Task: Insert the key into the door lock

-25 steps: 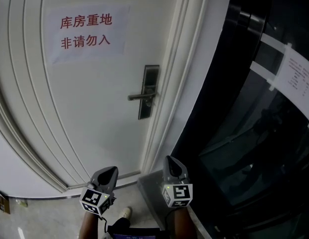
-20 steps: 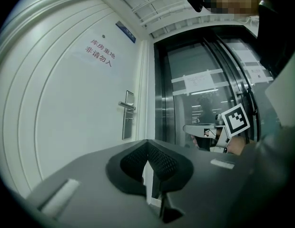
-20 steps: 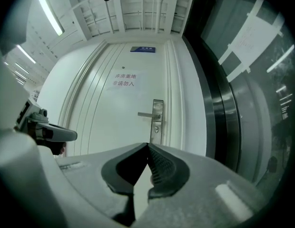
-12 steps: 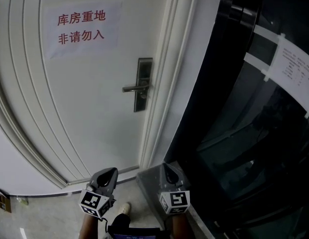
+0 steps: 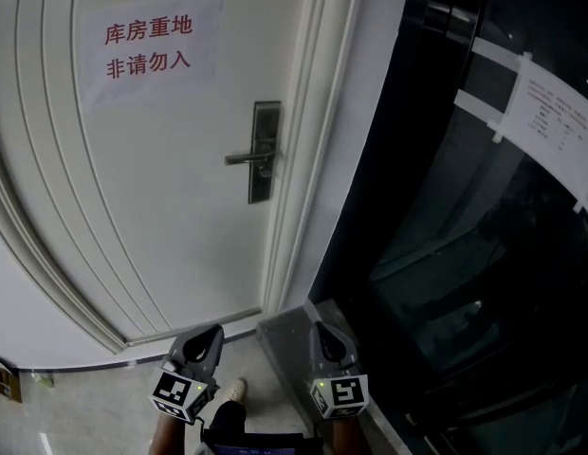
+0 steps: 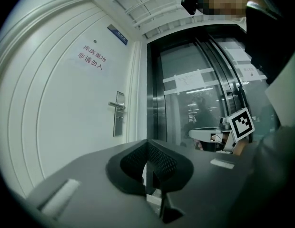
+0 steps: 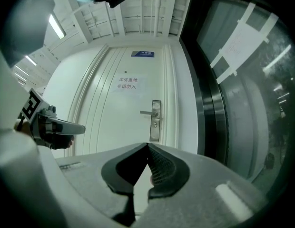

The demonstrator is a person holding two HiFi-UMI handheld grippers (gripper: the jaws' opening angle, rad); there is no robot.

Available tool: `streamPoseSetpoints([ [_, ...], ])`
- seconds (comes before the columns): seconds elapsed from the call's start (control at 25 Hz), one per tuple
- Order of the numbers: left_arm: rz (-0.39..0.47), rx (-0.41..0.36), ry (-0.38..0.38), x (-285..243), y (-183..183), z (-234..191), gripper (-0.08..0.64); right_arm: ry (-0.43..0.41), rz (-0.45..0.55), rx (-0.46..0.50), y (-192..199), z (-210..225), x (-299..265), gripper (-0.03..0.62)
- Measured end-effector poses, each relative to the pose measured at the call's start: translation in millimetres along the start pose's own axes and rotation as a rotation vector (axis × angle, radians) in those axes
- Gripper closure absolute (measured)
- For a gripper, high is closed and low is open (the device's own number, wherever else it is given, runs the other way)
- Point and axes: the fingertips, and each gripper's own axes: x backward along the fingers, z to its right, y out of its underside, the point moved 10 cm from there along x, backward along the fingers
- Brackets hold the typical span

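The key cannot be made out in any view. The left gripper (image 6: 147, 145) has its jaws closed tip to tip; a thin dark strip runs down between the pads, too dim to name. The right gripper (image 7: 147, 146) is likewise closed at the tips, with only a small pale blur showing in the gap lower down. In the head view both sit low at the bottom of the picture, and the arms (image 5: 169, 434) behind them are cut off by the edge. The lock (image 5: 265, 152) is on the white door (image 5: 161, 226), near its right edge, well ahead of both grippers and apart from them. It is a dark grey upright plate with a metal lever (image 5: 245, 157) pointing left; the keyhole (image 7: 156, 124) is a small spot just under the lever, barely readable. A sign (image 5: 149, 45) with red characters hangs up and left of the lock. Right of the door, dark glass (image 5: 465, 282) carries a taped sheet (image 5: 555, 121) whose print is too small to read.
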Motion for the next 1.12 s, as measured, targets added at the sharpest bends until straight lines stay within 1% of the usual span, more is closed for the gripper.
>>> streamPoseSetpoints([
  [0.12, 0.001, 0.005, -0.010, 7.5, 2.3, 4.5, 0.557, 0.002, -0.023, -0.011, 7.9, -2.6, 13.0, 0.592],
  [0.32, -0.022, 0.006, -0.009, 16.9, 6.3, 9.3, 0.557, 0.005, -0.054, -0.027, 17.4, -7.0, 24.4, 0.592],
  [0.52, -0.025, 0.004, -0.018, 18.9, 7.8, 10.0, 0.557, -0.011, -0.050, 0.012, 14.7, -7.7, 24.3, 0.594],
  [0.88, -0.020, 0.003, -0.029, 20.0, 5.1, 7.8, 0.557, -0.029, -0.041, -0.003, 12.7, -9.1, 18.9, 0.592],
  [1.12, -0.027, 0.005, -0.028, 20.4, 5.8, 8.4, 0.557, -0.038, -0.040, 0.005, 12.8, -11.2, 18.1, 0.594],
])
